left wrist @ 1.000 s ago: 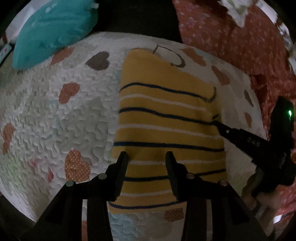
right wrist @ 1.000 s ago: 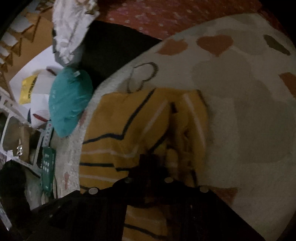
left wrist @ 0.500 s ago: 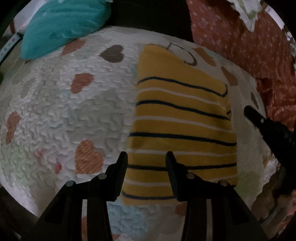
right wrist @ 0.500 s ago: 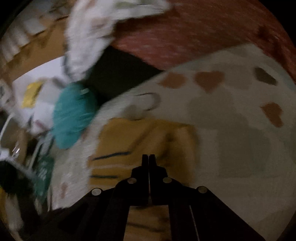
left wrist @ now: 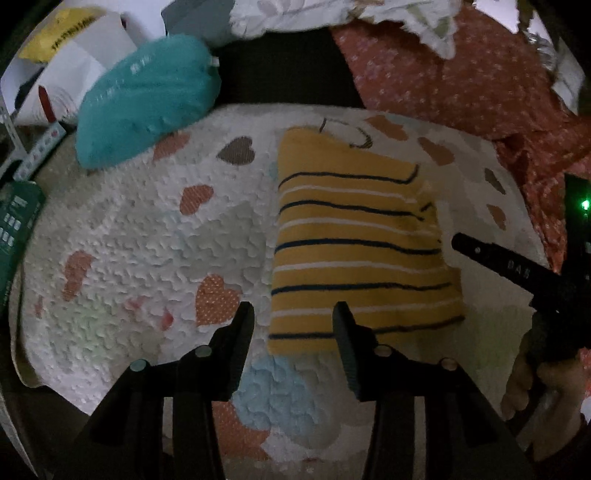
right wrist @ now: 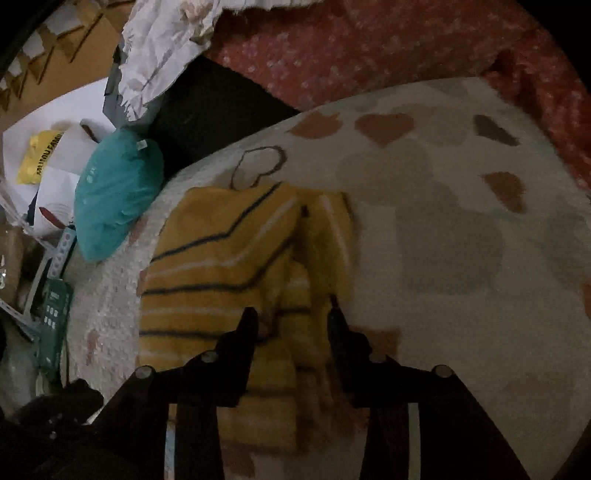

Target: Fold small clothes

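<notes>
Now the yellow striped top (left wrist: 354, 251) lies folded on the heart quilt (left wrist: 140, 236). Both the left gripper (left wrist: 293, 317) and the right gripper (right wrist: 291, 317) are opening, holding nothing (right hovers close). A snagged finger could undo the fold.

The striped garment (right wrist: 229, 258) is partly hidden, lower centre, by blurred gripper fingers (right wrist: 243, 339); lettering on the yellow bag (left wrist: 70, 35), upper left, cannot be read.

I see open quilt (left wrist: 122, 236) left of the folded yellow striped garment (left wrist: 354, 251) — room to pass there. A teal cushion (left wrist: 147, 99) blocks the far left corner. On the right, my right gripper (left wrist: 491, 258) sits just beside the garment — beyond it, bunched red fabric (left wrist: 461, 74).
</notes>
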The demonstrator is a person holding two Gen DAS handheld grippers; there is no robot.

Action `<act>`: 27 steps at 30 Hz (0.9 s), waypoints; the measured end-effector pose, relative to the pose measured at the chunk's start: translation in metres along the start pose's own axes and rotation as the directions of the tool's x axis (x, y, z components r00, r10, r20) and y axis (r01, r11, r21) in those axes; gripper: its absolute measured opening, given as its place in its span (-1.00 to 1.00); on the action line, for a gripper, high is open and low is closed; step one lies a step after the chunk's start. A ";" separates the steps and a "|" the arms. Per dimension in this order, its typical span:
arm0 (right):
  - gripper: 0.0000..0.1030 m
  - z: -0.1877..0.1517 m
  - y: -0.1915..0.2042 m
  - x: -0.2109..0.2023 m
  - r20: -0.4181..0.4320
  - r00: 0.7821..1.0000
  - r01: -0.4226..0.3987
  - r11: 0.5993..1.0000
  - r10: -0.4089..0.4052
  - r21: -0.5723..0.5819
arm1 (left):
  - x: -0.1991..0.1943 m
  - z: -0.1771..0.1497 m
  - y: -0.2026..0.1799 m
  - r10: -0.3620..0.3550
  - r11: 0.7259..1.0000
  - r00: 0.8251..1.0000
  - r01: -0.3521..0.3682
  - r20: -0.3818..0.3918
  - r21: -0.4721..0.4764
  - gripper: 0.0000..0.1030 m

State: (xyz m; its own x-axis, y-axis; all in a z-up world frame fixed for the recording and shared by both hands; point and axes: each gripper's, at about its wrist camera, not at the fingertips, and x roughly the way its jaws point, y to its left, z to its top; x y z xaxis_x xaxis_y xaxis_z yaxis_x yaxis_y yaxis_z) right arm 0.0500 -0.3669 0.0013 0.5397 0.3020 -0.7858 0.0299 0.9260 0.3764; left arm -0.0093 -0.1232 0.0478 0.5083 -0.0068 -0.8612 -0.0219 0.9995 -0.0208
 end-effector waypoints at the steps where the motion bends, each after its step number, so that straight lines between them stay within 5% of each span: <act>1: -0.17 -0.003 0.001 -0.008 0.012 1.000 0.012 1.000 -0.012 0.001 | -0.007 -0.004 -0.001 -0.002 1.000 1.000 0.002 0.014 0.001 -0.11; 7: -0.11 -0.061 -0.003 -0.050 0.022 1.000 0.011 0.995 -0.013 0.096 | -0.037 -0.030 0.001 -0.025 1.000 0.999 0.026 0.041 -0.007 -0.03; 14: -0.11 -0.119 0.002 -0.067 -0.025 0.996 0.088 0.993 -0.086 0.076 | -0.058 -0.066 0.006 -0.028 0.999 0.999 0.029 0.035 -0.019 -0.03; 27: 0.05 -0.165 0.027 -0.094 -0.017 0.988 0.151 0.988 -0.152 -0.039 | -0.088 -0.098 0.011 0.024 1.000 0.994 -0.023 0.111 -0.009 0.08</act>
State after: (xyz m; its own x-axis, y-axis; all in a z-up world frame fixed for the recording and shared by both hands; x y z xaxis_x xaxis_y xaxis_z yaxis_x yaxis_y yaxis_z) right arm -0.1388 -0.3334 0.0044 0.5144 0.1615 -0.8422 0.0787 0.9691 0.2339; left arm -0.1389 -0.1146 0.0738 0.6001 0.0203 -0.7996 -0.0410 0.9991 -0.0054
